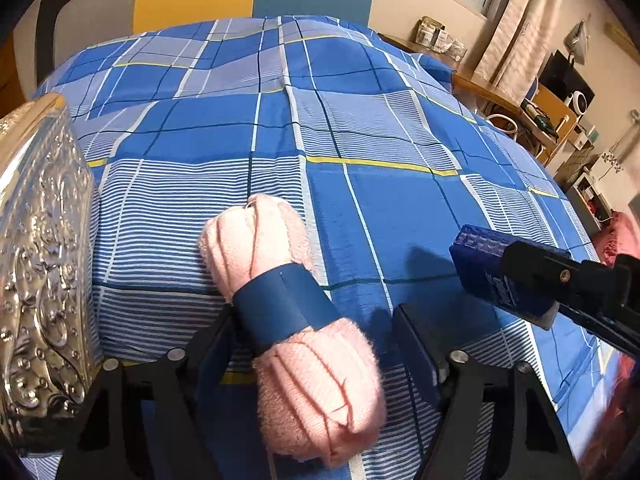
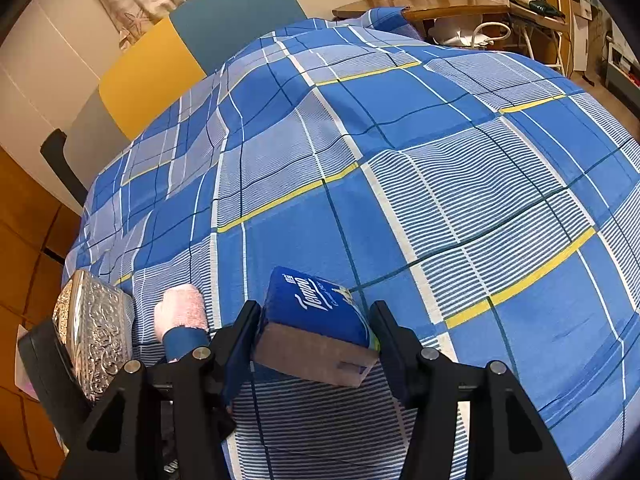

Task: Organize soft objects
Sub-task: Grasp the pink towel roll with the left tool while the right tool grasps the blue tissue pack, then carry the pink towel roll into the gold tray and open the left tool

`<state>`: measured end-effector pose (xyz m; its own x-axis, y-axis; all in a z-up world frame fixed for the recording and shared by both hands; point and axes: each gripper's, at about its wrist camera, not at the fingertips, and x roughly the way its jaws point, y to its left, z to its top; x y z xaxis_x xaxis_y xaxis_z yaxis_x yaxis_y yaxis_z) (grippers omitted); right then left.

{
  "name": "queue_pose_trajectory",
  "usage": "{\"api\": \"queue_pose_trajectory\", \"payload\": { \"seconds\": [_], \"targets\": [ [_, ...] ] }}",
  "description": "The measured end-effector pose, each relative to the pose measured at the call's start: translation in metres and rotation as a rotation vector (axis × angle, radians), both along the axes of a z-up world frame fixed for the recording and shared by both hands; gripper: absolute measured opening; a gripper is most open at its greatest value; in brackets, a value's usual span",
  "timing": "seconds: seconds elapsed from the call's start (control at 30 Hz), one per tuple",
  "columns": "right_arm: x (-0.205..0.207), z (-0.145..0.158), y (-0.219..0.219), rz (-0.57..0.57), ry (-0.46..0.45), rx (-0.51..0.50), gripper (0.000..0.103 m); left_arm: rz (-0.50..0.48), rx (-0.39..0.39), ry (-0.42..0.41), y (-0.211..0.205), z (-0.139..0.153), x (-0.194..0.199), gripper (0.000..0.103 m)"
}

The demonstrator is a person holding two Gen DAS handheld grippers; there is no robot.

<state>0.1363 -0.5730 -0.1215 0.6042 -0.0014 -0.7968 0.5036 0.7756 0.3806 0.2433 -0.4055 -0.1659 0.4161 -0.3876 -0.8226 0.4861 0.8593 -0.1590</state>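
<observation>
- The left gripper (image 1: 316, 344) stood wide, its jaws spread on either side of the rolled pink towel (image 1: 292, 320), which lay on the plaid bedspread (image 1: 360, 128) between them; no pad visibly pressed into it, though the towel sat closer to the left finger than to the right.
- The towel's long axis ran nearly along the left gripper's own forward line, slanting a little to the left as it went away, so the jaws faced its sides across the dark blue paper band (image 1: 286, 300) at its middle.
- Judged from that, a plain close of the left gripper would catch the roll at or just behind the band; the left tool was much the nearer one to it.
- The right gripper (image 2: 316, 340) was narrower and held the blue tissue pack (image 2: 320, 320) between its jaws, its printed face up and its grey end toward the camera; it looked lifted off the cover.
- From the right gripper, the towel (image 2: 182, 308) lay just to the left and slightly ahead.
- An embossed silver box (image 1: 40, 260) stood to the left of the left gripper, near the towel yet apart from it.
- Whether that box was the goal for the soft things could not be told.
</observation>
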Motion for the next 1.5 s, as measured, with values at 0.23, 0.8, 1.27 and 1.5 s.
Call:
{"api": "queue_pose_trajectory", "payload": {
  "seconds": [0.23,0.8,1.27,1.5],
  "targets": [
    [0.009,0.005,0.010,0.025,0.009,-0.076,0.056,-0.029,0.038,-0.005,0.002,0.001,-0.004,0.056],
    [0.013,0.007,0.016,0.068,-0.015,-0.113,0.054,-0.139,-0.173,-0.046,0.044,0.079,-0.042,0.039],
    [0.012,0.008,0.021,0.084,-0.015,-0.151,0.053,-0.144,-0.284,-0.185,0.209,0.169,-0.075,0.039],
    [0.012,0.009,0.027,0.098,-0.007,-0.188,0.053,-0.002,-0.252,-0.193,0.322,0.168,-0.074,0.039]
  ]
}}
